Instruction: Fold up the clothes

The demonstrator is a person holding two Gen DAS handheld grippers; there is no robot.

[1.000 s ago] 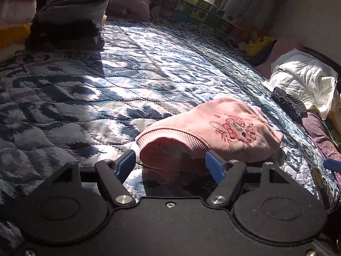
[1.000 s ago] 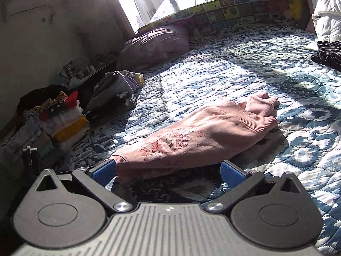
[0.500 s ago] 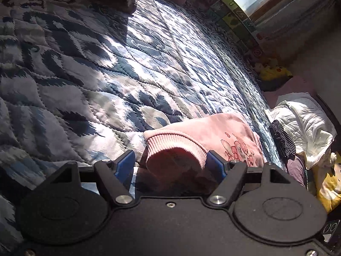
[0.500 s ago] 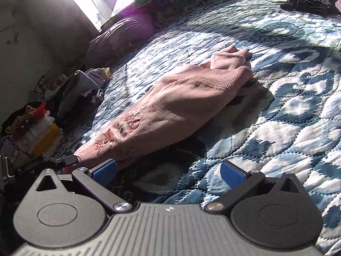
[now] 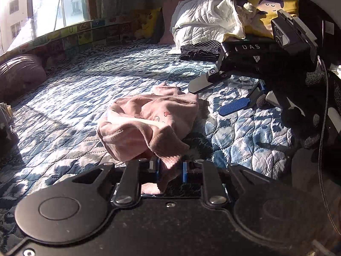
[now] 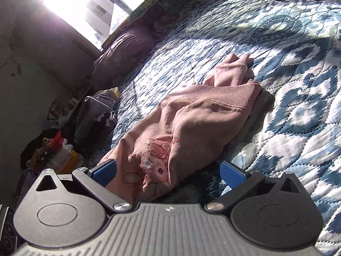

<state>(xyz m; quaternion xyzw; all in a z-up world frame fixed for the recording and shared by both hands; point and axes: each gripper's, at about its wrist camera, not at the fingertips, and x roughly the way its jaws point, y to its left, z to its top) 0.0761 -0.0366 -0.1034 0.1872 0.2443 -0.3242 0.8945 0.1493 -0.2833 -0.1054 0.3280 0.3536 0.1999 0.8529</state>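
On the blue patterned quilt (image 5: 64, 98), near edge of the left wrist view: left gripper (image 5: 169, 169) nearly closed, blue pads pinching a ribbed pink edge of the pink sweatshirt (image 5: 149, 123). Cloth rises bunched from the pinch, then drapes away toward the far side. Right gripper (image 5: 215, 96) comes in from the right in that view, spread wide, one silver finger just at the sweatshirt's far right hem, the blue-padded finger lower, apart from the cloth; gloved hand behind it.

Right wrist view: right gripper (image 6: 168, 172) wide open, gripping nothing. Sweatshirt (image 6: 191, 123) lies between its fingers; left blue pad (image 6: 105, 171) looks to touch the fabric, right pad clear of it, over the quilt (image 6: 298, 106). Long axis runs from near left to far right, cartoon print at the near end, ribbed hem and sleeve cuffs pointing far right. Garment sits mid-bed, crumpled.

Farther out: purple pillow (image 6: 125, 51) far left by the window, striped dark garment (image 5: 200, 52) and white quilted blanket (image 5: 204, 21) far right, stacked clothes (image 6: 96, 111) off the left edge.
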